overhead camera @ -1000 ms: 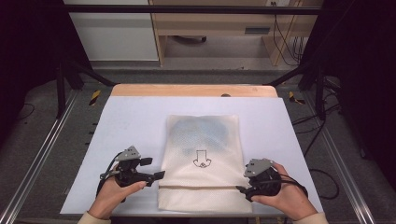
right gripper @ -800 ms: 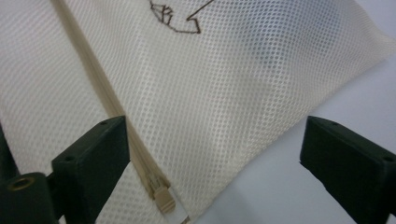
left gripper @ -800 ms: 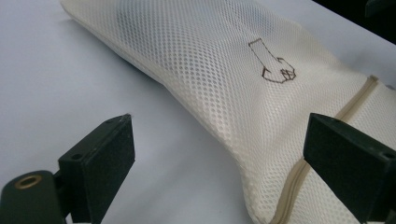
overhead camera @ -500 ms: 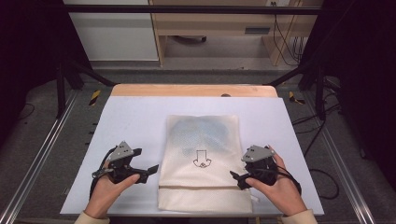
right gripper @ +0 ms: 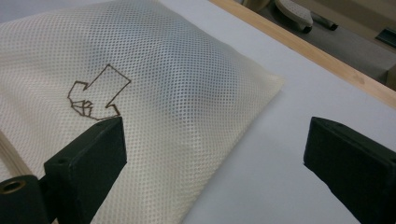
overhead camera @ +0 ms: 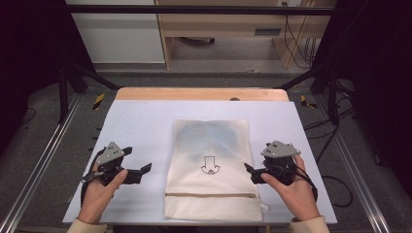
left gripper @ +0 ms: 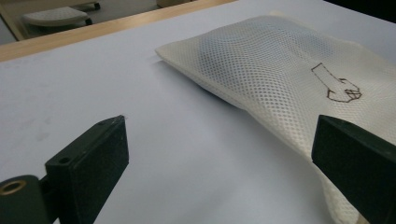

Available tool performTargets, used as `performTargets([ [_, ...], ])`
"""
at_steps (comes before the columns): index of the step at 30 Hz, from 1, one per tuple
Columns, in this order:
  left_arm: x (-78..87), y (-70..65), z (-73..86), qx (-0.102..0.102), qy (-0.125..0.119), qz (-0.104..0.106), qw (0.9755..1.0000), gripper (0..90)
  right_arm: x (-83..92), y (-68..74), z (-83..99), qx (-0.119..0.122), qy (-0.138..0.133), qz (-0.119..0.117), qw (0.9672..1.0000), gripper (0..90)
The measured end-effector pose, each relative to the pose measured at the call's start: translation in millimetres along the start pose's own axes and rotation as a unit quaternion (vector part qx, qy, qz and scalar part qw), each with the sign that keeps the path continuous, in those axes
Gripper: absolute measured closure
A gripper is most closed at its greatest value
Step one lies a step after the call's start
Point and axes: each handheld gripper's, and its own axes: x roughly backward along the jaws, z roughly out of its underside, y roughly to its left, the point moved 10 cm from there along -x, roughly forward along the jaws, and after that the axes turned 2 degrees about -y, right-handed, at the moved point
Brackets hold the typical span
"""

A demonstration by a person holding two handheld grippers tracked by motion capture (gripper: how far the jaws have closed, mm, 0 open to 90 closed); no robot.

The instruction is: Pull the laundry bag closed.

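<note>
A cream mesh bag (overhead camera: 209, 145) with a dark arrow drawing lies flat in the middle of the white table (overhead camera: 141, 121), with bluish contents showing faintly through it. My left gripper (overhead camera: 141, 171) hovers just left of the bag's lower part, a gap away from it. Its jaws have just been opening and stand open with nothing between them. My right gripper (overhead camera: 250, 173) is just off the bag's right edge, its jaws likewise just opened and holding nothing. In the left gripper view the bag (left gripper: 280, 60) lies ahead on the right of the left gripper (left gripper: 219, 128). In the right gripper view the bag (right gripper: 163, 60) lies under the left jaw of the right gripper (right gripper: 212, 126).
A wooden strip (overhead camera: 199, 93) runs along the table's far edge. Metal rails (overhead camera: 43, 165) flank the table on both sides. A cabinet and a desk stand beyond it, with cables (overhead camera: 296, 43) on the floor at the back right.
Both grippers have let go of the bag's lower corners and moved outward and up from it. Their jaws have opened wider. The bag stays flat on the table.
</note>
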Motion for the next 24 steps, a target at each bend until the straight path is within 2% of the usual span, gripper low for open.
performTargets([
  [11,7.8,22.6,2.9,0.002,-0.003,-0.027,0.9996,4.0,6.8,-21.1,0.8,-0.04,-0.017,0.03,0.9986,5.7],
  [24,12.5,48.7,11.9,0.012,0.003,-0.053,0.9985,4.1,11.5,-48.0,18.2,-0.072,-0.017,0.068,0.9949,5.3],
])
